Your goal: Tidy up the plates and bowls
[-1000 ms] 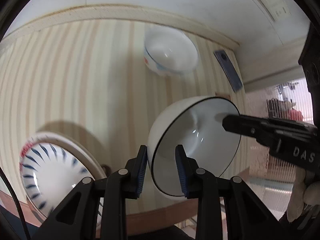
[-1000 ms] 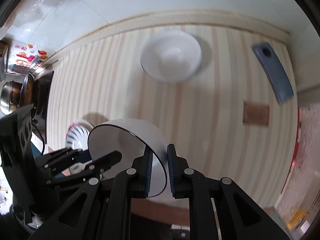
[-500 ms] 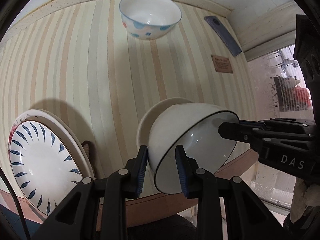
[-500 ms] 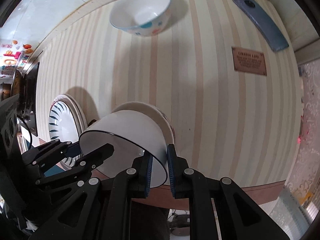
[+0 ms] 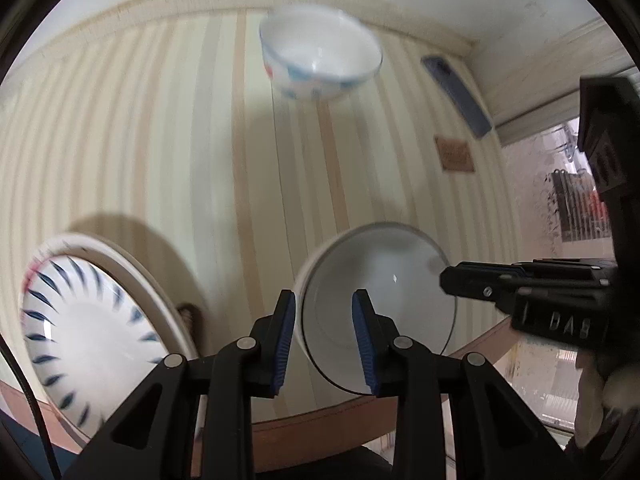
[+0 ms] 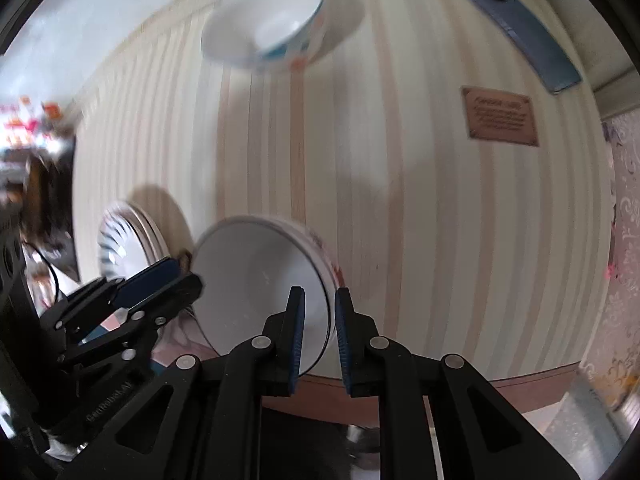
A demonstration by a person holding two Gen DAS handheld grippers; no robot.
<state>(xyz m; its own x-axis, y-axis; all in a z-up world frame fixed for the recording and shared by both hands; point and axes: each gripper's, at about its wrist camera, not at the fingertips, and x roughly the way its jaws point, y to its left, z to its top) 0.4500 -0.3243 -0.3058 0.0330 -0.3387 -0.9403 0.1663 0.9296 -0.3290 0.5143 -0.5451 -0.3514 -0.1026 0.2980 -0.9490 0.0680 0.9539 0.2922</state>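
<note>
My left claw (image 5: pixel 324 338) and right claw (image 6: pixel 319 334) stand open astride the white bowl's (image 5: pixel 380 300) rim; the patterned plate (image 5: pixel 92 328) sits left.

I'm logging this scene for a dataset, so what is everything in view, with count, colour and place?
Black-rimmed bowl: 1, white, near table edge, nested in another bowl, between both grippers' fingers.
Lower bowl: 1, white with red marks, under the black-rimmed bowl.
Patterned bowl: 1, white with blue and red spots, far side of table.
Plates: stack, count unclear, white with dark blue strokes on top, near left.
Phone: 1, blue-grey, far right.
Label: 1, brown, on the cloth below the phone.
Tablecloth: 1, cream and tan stripes.
Left hand-held gripper: 1, black with blue pads, open astride the rim.
Right hand-held gripper: 1, same colours, open astride the opposite rim.
</note>
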